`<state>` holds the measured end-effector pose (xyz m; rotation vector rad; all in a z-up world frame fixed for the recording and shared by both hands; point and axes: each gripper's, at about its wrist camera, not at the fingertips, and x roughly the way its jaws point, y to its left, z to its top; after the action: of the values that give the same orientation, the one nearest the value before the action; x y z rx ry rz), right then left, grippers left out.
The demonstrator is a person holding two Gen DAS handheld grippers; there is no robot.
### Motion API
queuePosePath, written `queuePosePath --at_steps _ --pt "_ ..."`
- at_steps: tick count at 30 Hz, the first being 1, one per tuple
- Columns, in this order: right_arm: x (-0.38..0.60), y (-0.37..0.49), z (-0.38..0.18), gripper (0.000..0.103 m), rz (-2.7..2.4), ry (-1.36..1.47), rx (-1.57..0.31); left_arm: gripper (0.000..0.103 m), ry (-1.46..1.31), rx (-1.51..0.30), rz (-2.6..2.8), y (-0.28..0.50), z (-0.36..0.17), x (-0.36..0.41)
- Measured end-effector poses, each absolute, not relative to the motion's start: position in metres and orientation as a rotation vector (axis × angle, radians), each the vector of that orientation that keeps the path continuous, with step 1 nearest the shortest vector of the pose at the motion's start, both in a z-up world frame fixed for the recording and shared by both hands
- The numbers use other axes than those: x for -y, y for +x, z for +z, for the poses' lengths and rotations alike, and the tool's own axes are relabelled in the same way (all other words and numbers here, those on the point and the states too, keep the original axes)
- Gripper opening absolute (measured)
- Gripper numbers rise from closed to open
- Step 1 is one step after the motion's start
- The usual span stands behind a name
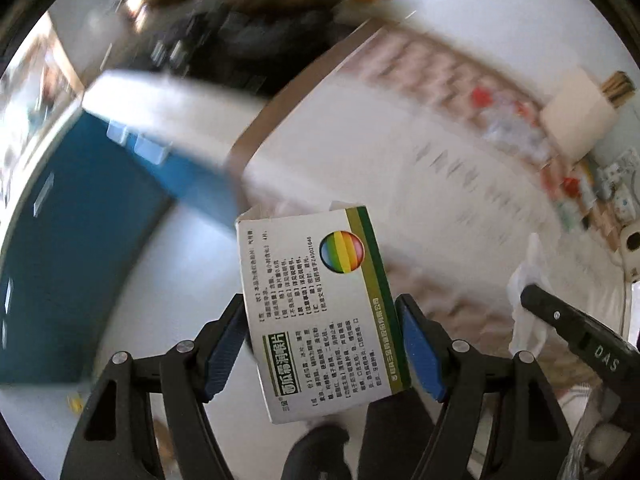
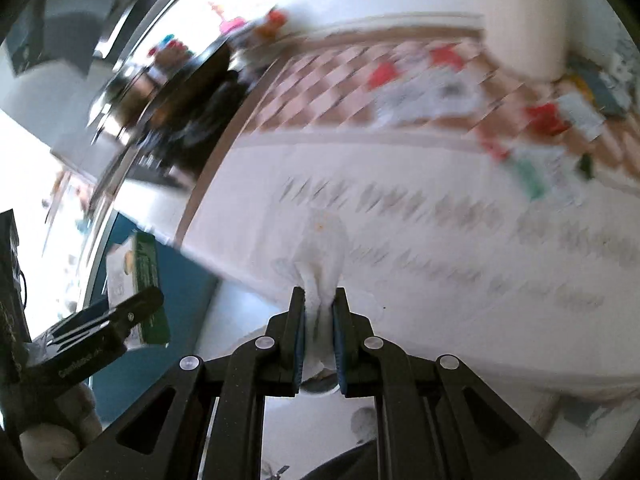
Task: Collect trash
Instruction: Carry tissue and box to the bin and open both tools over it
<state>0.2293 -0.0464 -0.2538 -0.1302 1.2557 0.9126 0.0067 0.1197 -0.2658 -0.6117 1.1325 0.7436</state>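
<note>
The left tool [image 1: 324,344] clamps a flat, glossy cardboard medicine box [image 1: 316,304], white with a green stripe and a rainbow disc, its jaws spread wide against the box's long sides. The right tool [image 2: 319,330] is nearly closed, pinching a soft, crumpled white tissue [image 2: 320,256]. Both are held in the air over a blurred pale patterned cloth [image 2: 440,208] with scattered litter, beside a blue bin [image 1: 80,240].
</note>
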Motion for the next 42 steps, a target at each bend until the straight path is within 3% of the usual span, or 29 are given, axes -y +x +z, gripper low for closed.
queuePosePath --at_steps 6,15,21,26,27,28,29,35,37,42 --pt "0.016 0.136 -0.349 0.013 0.987 -0.206 -1.467 0.071 -0.883 -1.285 0.782 -0.08 -0.398 -0.153" --pt "-0.025 0.069 -0.578 0.013 0.934 -0.323 -1.711 0.069 -1.198 -1.352 0.758 -0.112 -0.648 -0.19" --pt "-0.055 0.058 -0.73 0.013 0.925 -0.37 -1.75 0.069 -1.283 -1.33 0.768 -0.115 -0.761 -0.213" --pt "-0.079 0.053 -0.822 0.019 0.902 -0.419 -1.804 0.076 -1.229 -1.37 0.847 -0.134 -0.798 -0.216" --pt "-0.084 0.049 -0.835 0.024 0.907 -0.441 -1.815 0.087 -1.209 -1.386 0.865 -0.139 -0.8 -0.216" --pt "-0.086 0.047 -0.842 0.038 0.905 -0.46 -1.815 0.099 -1.197 -1.401 0.875 -0.143 -0.8 -0.215" --pt "-0.088 0.045 -0.848 0.053 0.909 -0.469 -1.809 0.101 -1.183 -1.417 0.888 -0.148 -0.8 -0.214" --pt "-0.091 0.041 -0.834 0.094 0.913 -0.524 -1.733 0.101 -1.076 -1.449 0.992 -0.166 -0.765 -0.202" --pt "-0.093 0.043 -0.821 0.101 0.907 -0.564 -1.695 0.101 -1.034 -1.444 1.017 -0.165 -0.742 -0.198" --pt "-0.097 0.044 -0.762 0.101 0.914 -0.694 -1.566 0.101 -0.95 -1.415 1.056 -0.163 -0.681 -0.186"
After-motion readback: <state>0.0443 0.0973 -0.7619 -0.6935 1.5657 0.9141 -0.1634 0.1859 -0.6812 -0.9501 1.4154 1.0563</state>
